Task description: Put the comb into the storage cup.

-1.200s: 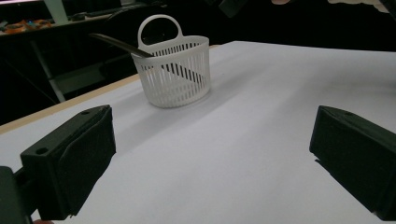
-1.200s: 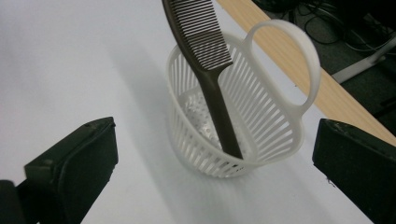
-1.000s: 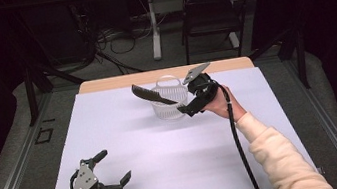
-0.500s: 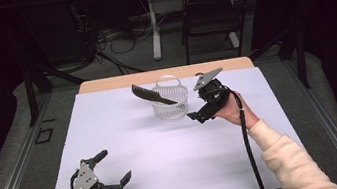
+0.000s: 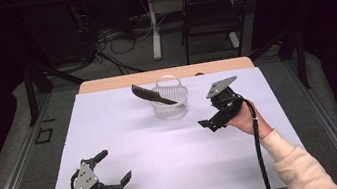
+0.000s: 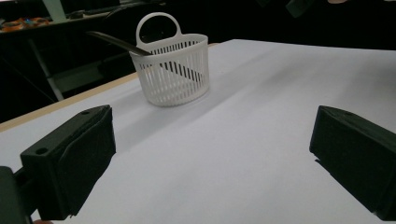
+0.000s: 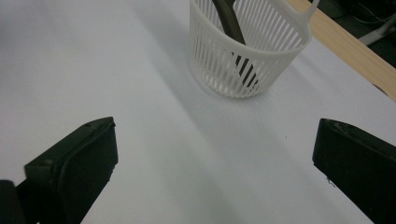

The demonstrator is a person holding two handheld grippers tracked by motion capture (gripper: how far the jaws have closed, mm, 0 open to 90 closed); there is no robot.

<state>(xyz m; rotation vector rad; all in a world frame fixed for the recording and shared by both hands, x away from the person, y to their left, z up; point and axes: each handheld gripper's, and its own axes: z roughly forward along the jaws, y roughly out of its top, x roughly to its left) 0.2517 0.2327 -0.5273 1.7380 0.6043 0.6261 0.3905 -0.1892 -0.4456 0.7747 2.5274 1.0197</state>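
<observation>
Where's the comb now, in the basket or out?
In. The comb stands tilted inside the white basket, its upper end sticking out over the rim; both grippers are clear of it.

Basket (image 5: 171, 102) upper centre of frame, on surface (image 5: 164, 145); comb (image 5: 153, 94) in it, leaning left. Right tongs (image 5: 209, 123) right of basket, left tongs (image 5: 115, 171) lower left.

Open tabletop (image 5: 164, 145) around basket (image 5: 171, 105)
</observation>
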